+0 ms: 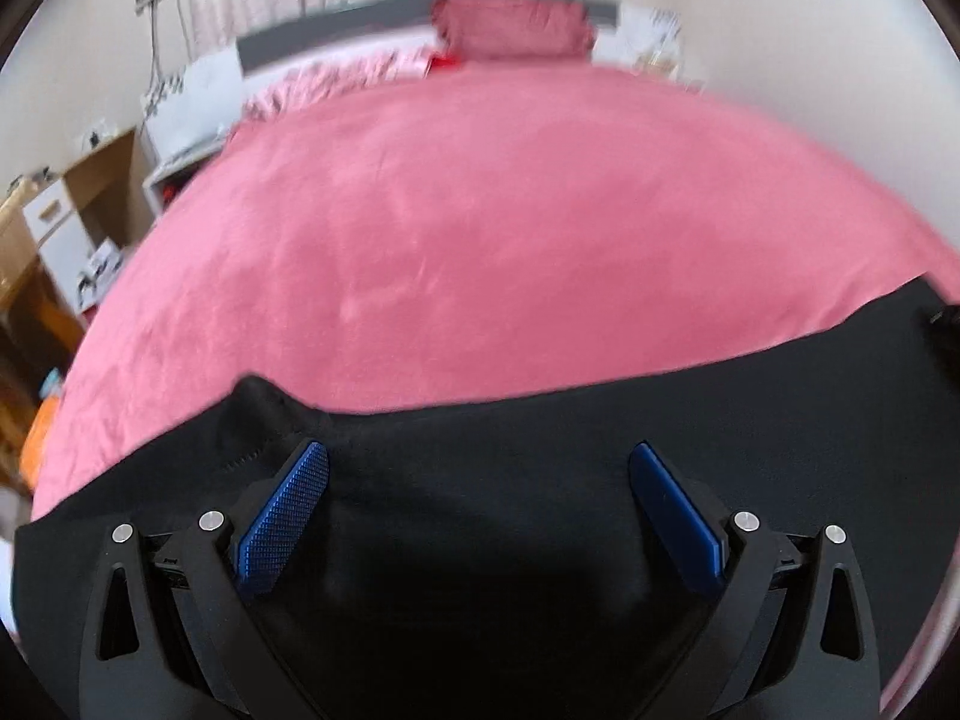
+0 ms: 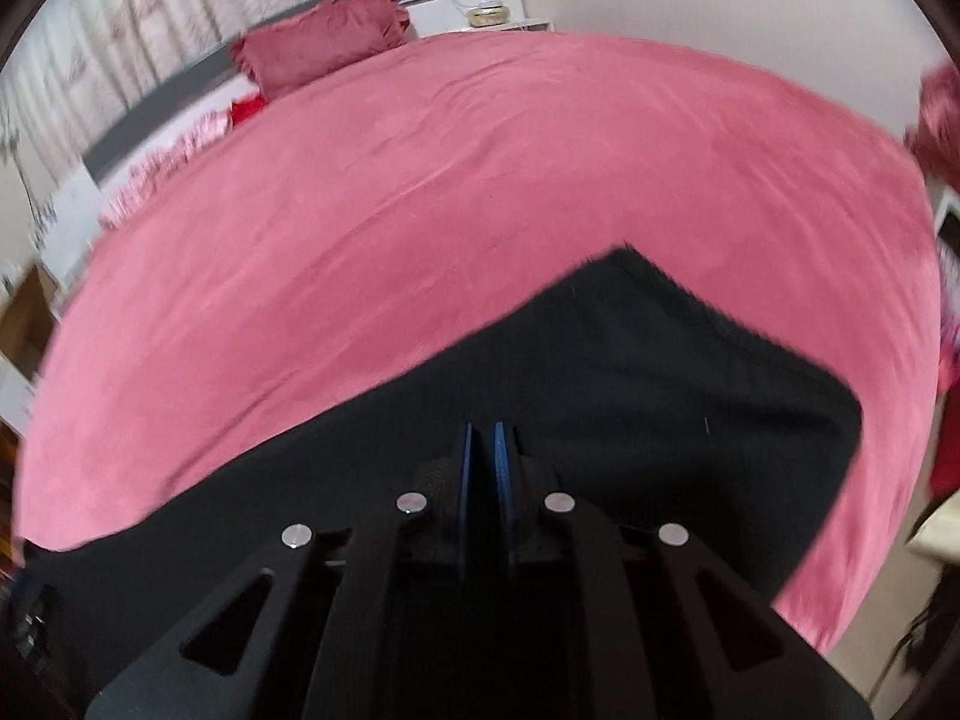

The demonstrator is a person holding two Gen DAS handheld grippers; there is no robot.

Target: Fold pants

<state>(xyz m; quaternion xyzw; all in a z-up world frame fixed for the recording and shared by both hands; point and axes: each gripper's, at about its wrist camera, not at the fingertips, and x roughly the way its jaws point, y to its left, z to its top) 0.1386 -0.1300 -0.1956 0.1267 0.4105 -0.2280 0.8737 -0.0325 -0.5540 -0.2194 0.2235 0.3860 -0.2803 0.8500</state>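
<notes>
black pants (image 1: pixel 540 480) lie spread along the near edge of a bed (image 1: pixel 480 240) with a pink cover. left gripper (image 1: pixel 478 456) hovers above the fabric, its blue fingers (image 1: pixel 282 522) released and wide apart. right gripper (image 2: pixel 483 438) is clenched, though whether cloth sits between its fingers cannot be told. a pink pillow (image 2: pixel 324 39) rests by the headboard.

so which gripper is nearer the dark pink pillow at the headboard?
Cannot tell. Both the left gripper and right gripper are over the black pants at the near bed edge, far from the pillow.
</notes>
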